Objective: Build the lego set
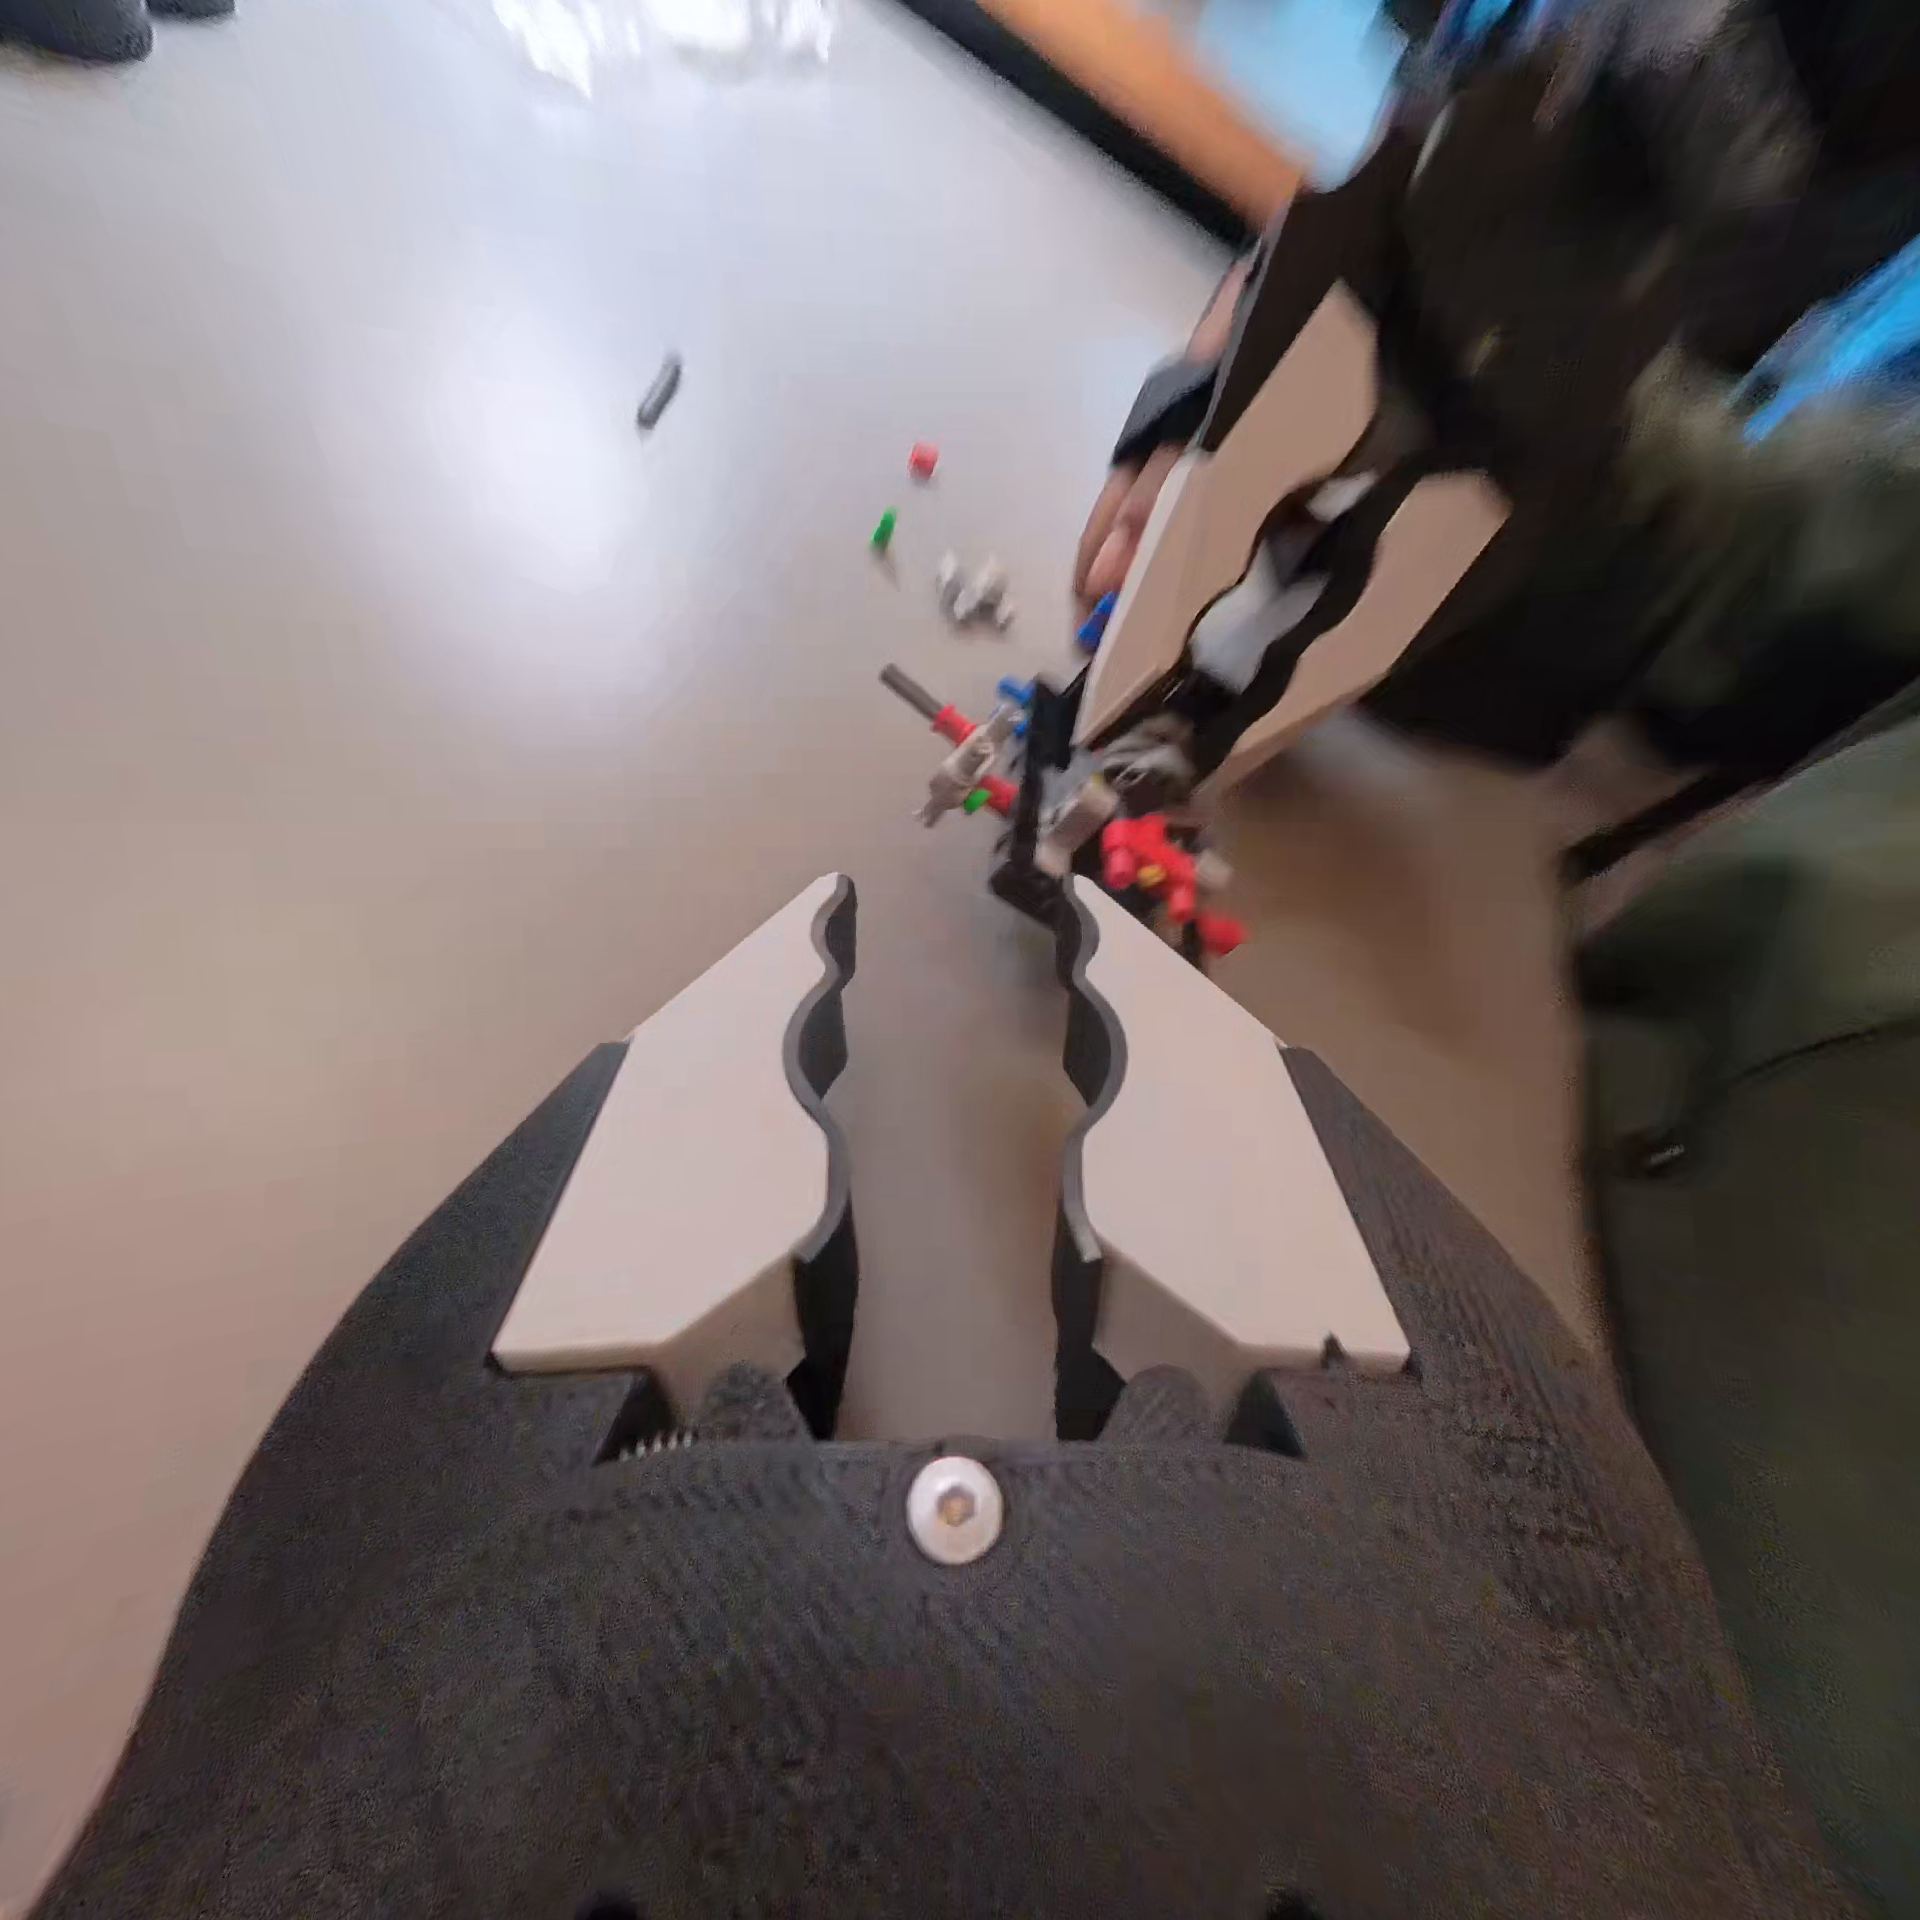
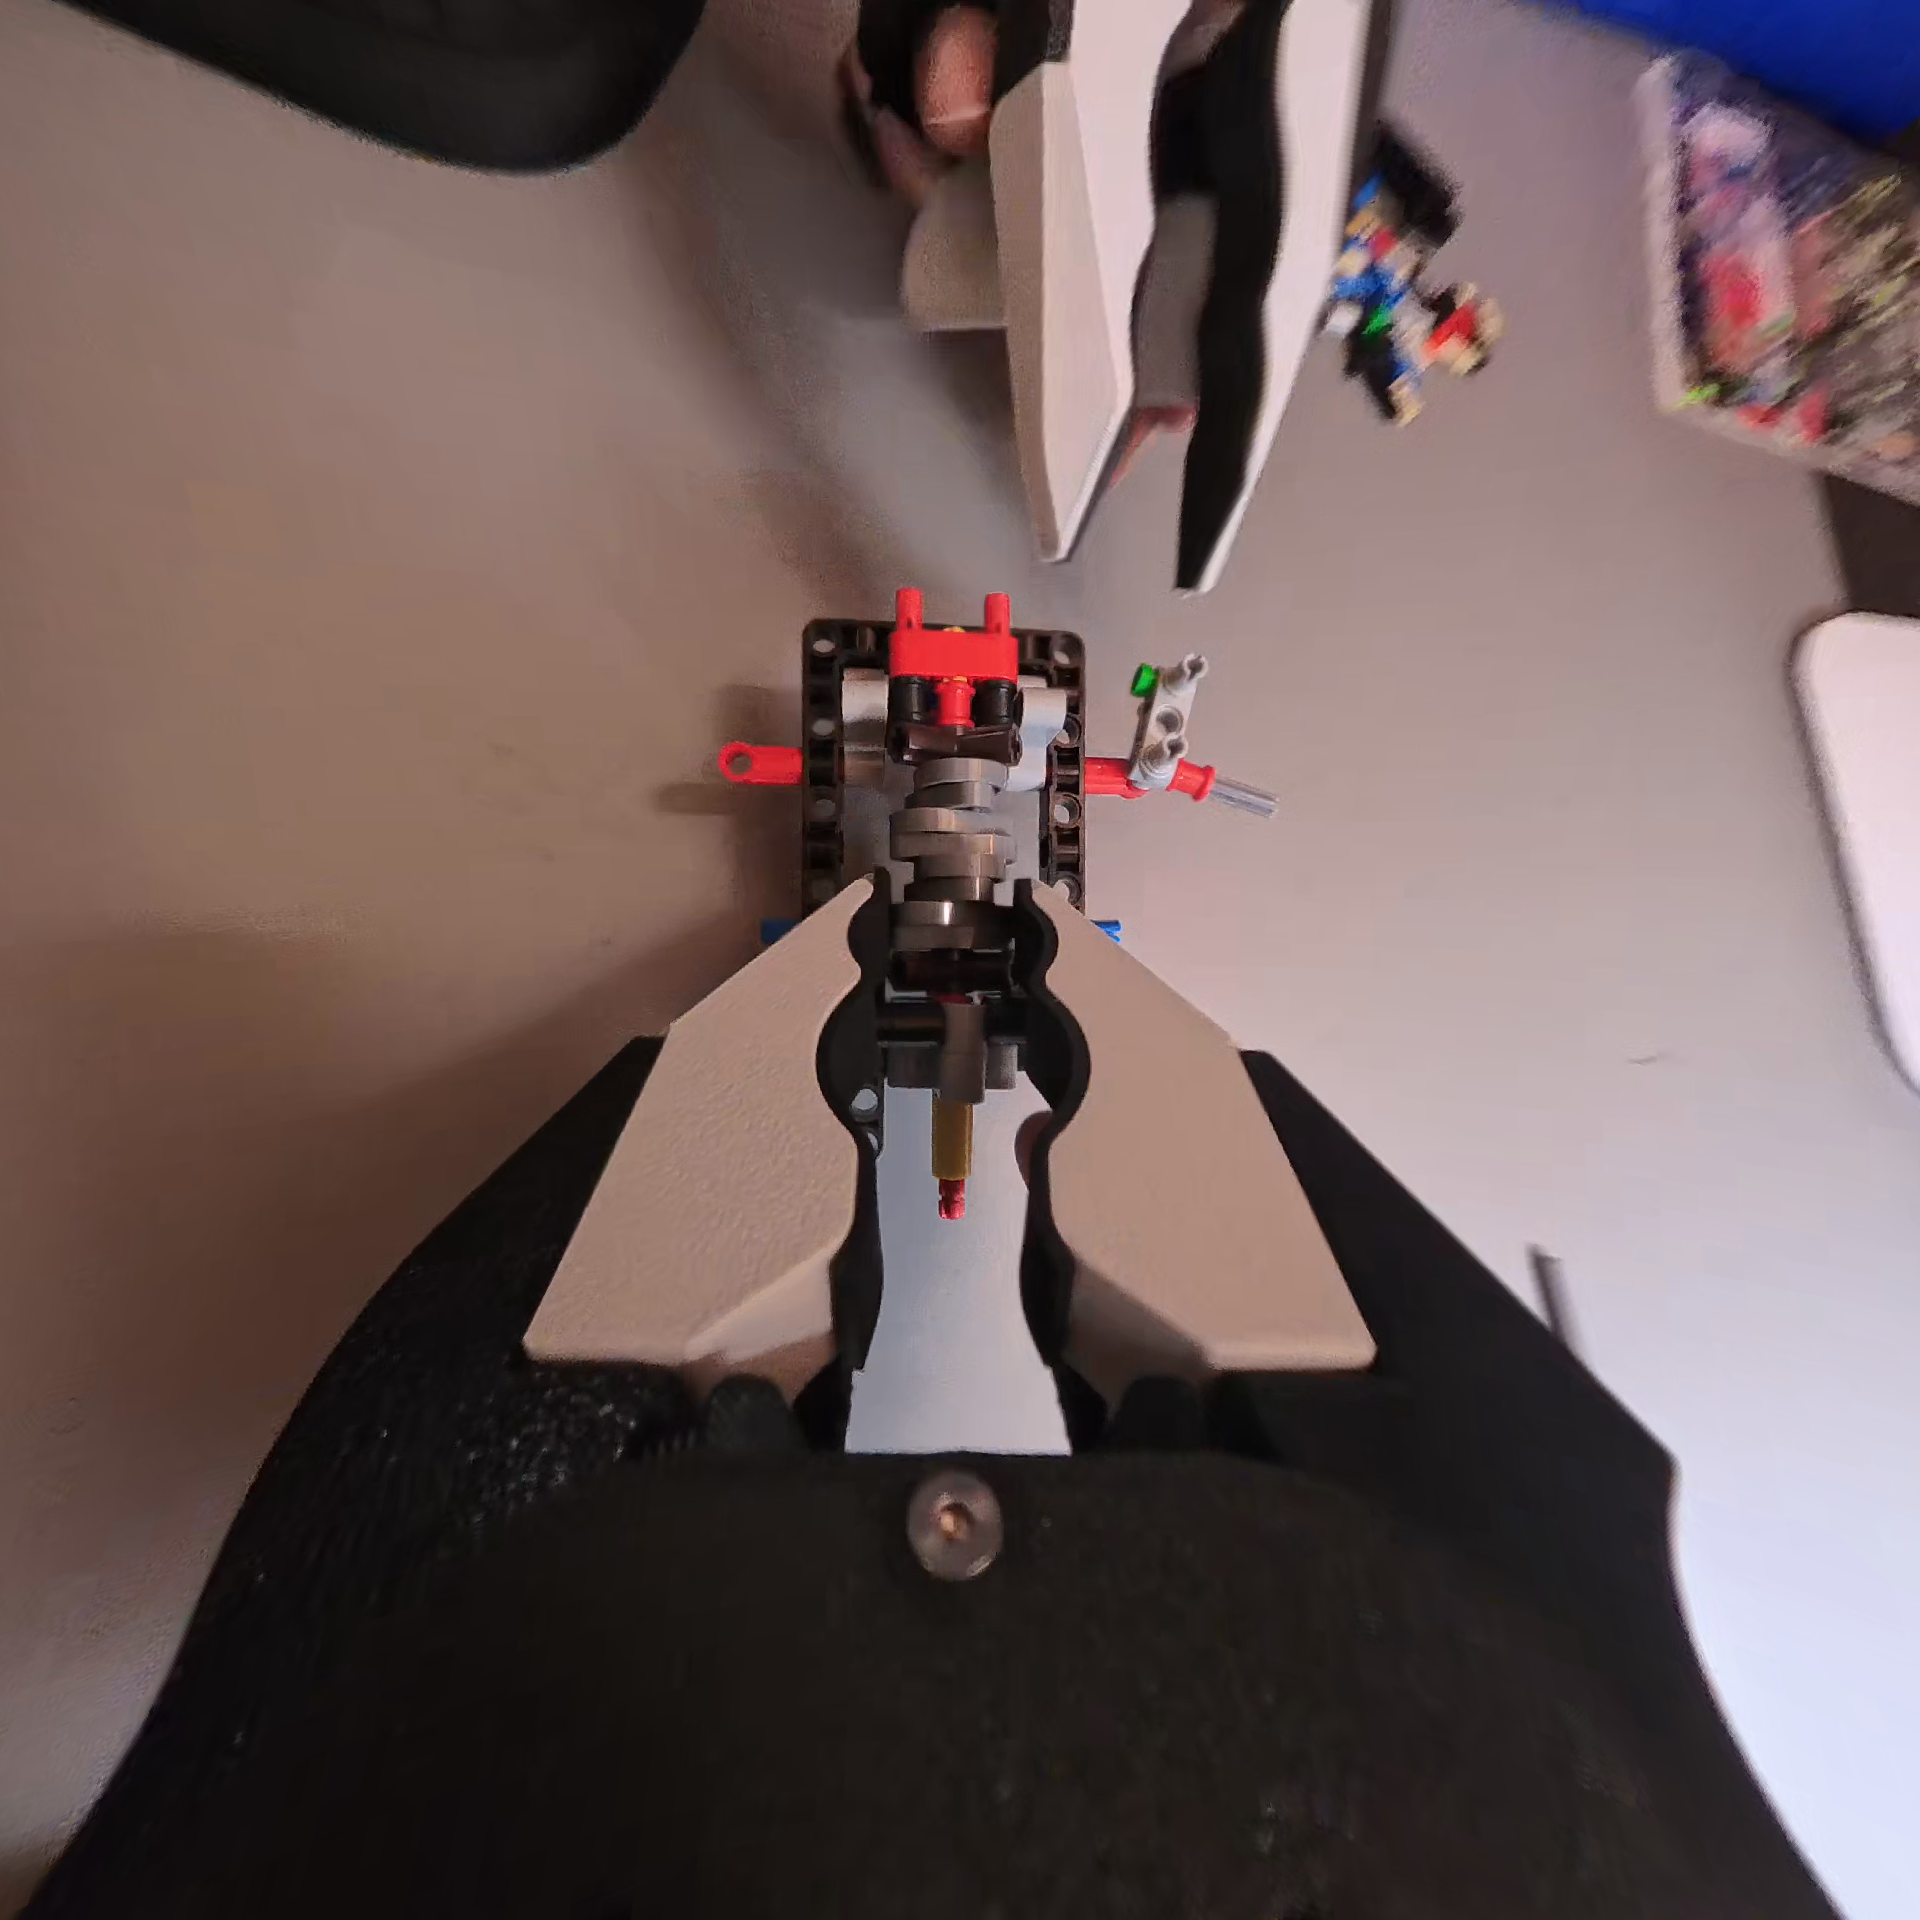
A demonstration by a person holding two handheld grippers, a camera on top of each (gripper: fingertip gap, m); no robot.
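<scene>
The lego assembly (image 2: 945, 790) is a black frame with a stack of grey discs down its middle, a red block at its far end and red axles out both sides. It lies on the light table. My right gripper (image 2: 948, 899) is closed over its near end, the pads against the central grey and yellow shaft part. In the left wrist view the assembly (image 1: 1049, 800) sits just beyond and right of my left gripper (image 1: 961, 904), which is open and empty. The right gripper (image 1: 1143, 738) reaches it from the upper right. The left gripper (image 2: 1122, 566) hovers past the assembly.
Loose pieces lie on the table: a red one (image 1: 922, 459), a green one (image 1: 883, 530), grey ones (image 1: 971, 597) and a dark axle (image 1: 658, 390). A pile of small parts (image 2: 1403, 301) and a bag of parts (image 2: 1787, 260) are at the far right. A gloved hand (image 2: 945, 83) is behind.
</scene>
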